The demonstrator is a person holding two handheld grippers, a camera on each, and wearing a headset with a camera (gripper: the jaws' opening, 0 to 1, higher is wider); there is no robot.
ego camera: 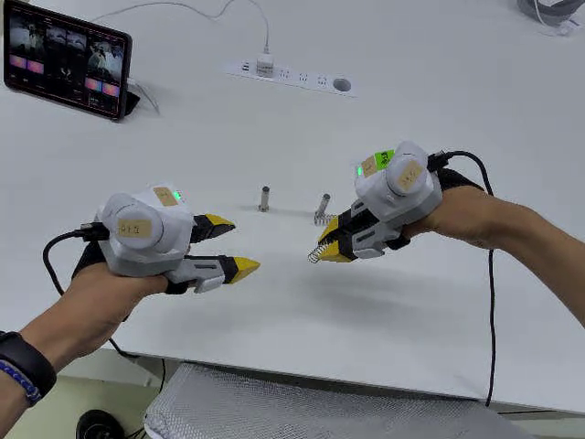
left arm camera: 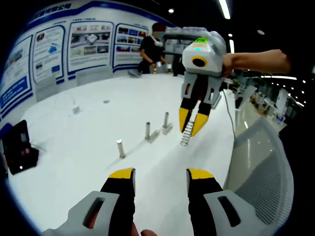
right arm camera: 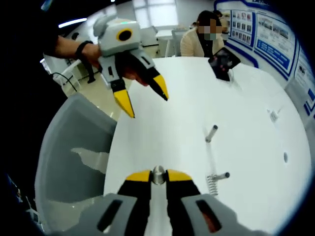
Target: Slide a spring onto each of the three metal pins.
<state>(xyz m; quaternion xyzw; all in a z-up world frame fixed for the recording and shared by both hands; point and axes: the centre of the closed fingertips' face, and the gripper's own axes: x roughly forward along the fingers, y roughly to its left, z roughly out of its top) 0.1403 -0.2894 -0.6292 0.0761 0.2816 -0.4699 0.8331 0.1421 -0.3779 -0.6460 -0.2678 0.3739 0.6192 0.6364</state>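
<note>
The bench (ego camera: 274, 311) is smooth and white, matt with a faint sheen. A pin (ego camera: 264, 198) standing on it is bare silvery metal with a dull finish, and the spring (ego camera: 316, 254) is thin bright wire. The left gripper (ego camera: 236, 244) and right gripper (ego camera: 329, 247) have matt pale-grey plastic shells with black and yellow plastic tips. At eleven o'clock a tablet (ego camera: 69, 57) shows a glossy screen. At six o'clock a chair back (ego camera: 274, 402) is grey woven mesh.
</note>
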